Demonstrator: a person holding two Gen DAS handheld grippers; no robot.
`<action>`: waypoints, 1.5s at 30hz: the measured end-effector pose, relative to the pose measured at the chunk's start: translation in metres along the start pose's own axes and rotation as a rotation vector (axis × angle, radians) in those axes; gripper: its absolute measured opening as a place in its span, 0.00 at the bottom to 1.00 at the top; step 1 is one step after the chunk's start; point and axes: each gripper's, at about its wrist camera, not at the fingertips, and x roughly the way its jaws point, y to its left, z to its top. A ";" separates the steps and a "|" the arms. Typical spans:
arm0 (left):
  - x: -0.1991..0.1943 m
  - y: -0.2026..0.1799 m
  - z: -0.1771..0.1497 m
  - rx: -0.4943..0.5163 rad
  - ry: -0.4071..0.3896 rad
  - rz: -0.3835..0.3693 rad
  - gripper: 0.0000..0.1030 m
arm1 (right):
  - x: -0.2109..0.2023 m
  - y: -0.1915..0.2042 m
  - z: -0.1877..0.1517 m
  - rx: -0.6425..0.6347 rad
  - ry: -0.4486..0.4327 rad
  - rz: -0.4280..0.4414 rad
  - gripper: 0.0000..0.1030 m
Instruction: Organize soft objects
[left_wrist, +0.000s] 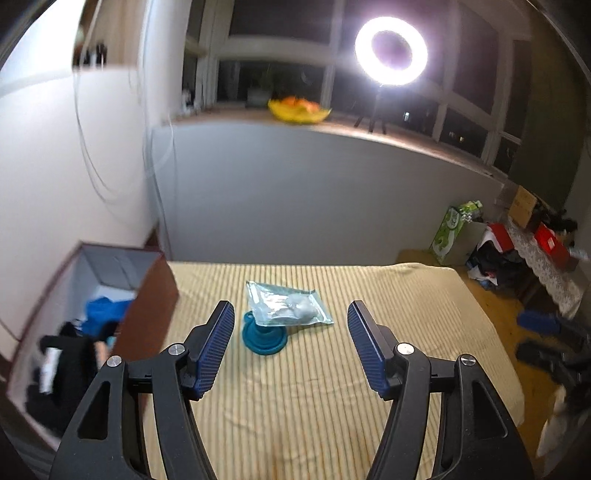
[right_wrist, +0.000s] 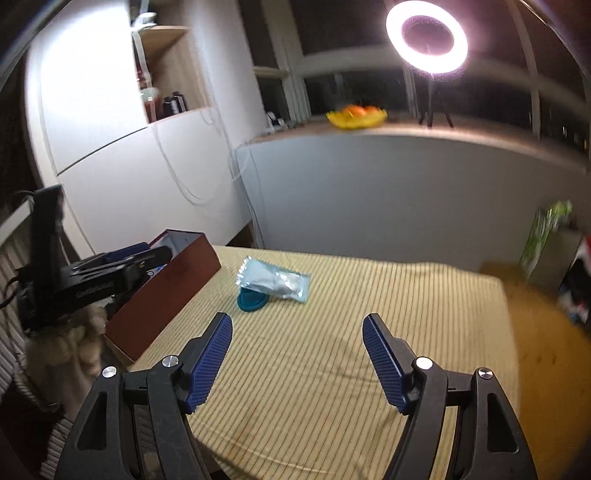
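A ring light (left_wrist: 390, 51) glares before dark windows (left_wrist: 280, 77).

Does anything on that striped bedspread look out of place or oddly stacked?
Yes: the clear plastic packet lies tilted, propped on the teal silicone funnel rather than flat on the striped bedspread. Both sit outside the brown storage box beside them. Nothing looks spilled or damaged.
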 end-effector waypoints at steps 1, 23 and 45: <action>0.013 0.004 0.004 -0.023 0.029 -0.012 0.61 | 0.005 -0.004 0.000 0.012 0.010 0.009 0.68; 0.222 0.056 0.041 -0.146 0.479 0.008 0.19 | 0.071 -0.035 -0.004 0.118 0.085 -0.005 0.63; 0.228 0.029 0.040 -0.065 0.525 -0.035 0.19 | 0.060 -0.047 -0.013 0.150 0.084 -0.025 0.63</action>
